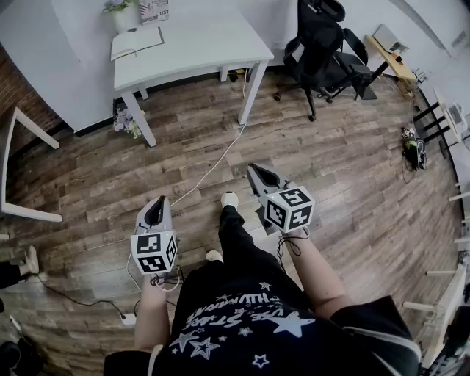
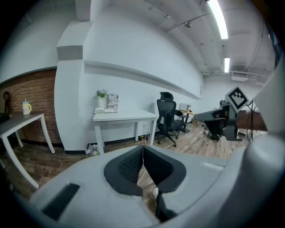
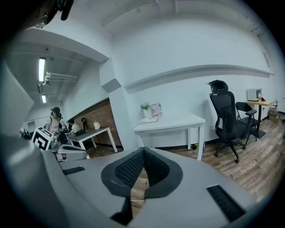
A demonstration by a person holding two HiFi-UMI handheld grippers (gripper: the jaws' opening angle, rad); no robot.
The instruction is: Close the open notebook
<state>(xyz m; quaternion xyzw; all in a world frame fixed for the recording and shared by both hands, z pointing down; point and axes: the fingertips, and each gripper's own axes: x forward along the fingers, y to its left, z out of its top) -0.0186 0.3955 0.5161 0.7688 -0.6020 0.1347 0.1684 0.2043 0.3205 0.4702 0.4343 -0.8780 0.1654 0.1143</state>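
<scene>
The open notebook (image 1: pixel 136 40) lies on the left end of a white table (image 1: pixel 213 48) across the room, far from both grippers. In the left gripper view the notebook (image 2: pixel 104 110) is small on that table (image 2: pixel 127 116); in the right gripper view it (image 3: pixel 148 120) lies beside a potted plant. My left gripper (image 1: pixel 156 205) and right gripper (image 1: pixel 257 173) are held out over the wooden floor and point toward the table. Both are shut, their jaws touching with nothing between them (image 2: pixel 143 148) (image 3: pixel 143 151).
A black office chair (image 1: pixel 323 44) stands right of the table. A white cable (image 1: pixel 213 165) runs across the floor from the table toward my feet. Another white table (image 1: pixel 15 147) is at the left, a wooden desk (image 1: pixel 393 59) at the far right. A potted plant (image 1: pixel 121 11) stands behind the notebook.
</scene>
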